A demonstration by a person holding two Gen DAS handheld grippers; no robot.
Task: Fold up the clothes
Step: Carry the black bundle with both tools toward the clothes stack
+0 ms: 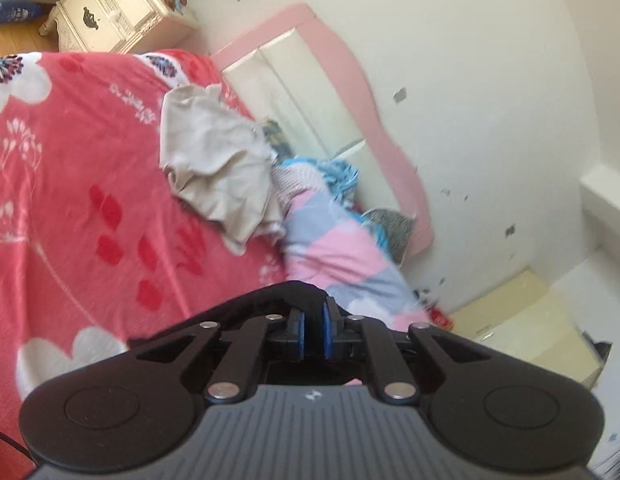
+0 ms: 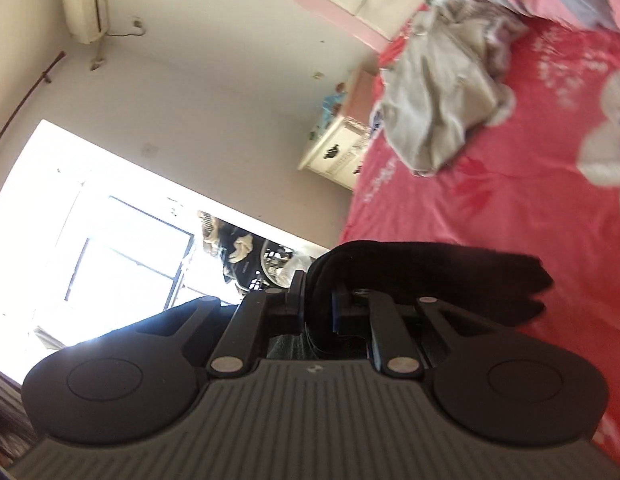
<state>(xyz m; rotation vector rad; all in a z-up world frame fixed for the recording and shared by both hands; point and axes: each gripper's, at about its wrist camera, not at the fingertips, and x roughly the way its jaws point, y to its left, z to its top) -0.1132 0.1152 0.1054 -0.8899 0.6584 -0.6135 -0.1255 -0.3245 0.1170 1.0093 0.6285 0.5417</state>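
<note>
Right gripper point(image 2: 316, 300) clamping black garment point(image 2: 430, 268), left gripper point(image 1: 314, 320) likewise

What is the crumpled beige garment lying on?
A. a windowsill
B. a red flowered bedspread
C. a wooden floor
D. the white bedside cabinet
B: the beige garment lies crumpled on the red flowered bedspread, near the pink headboard, well away from the white bedside cabinet.
</note>
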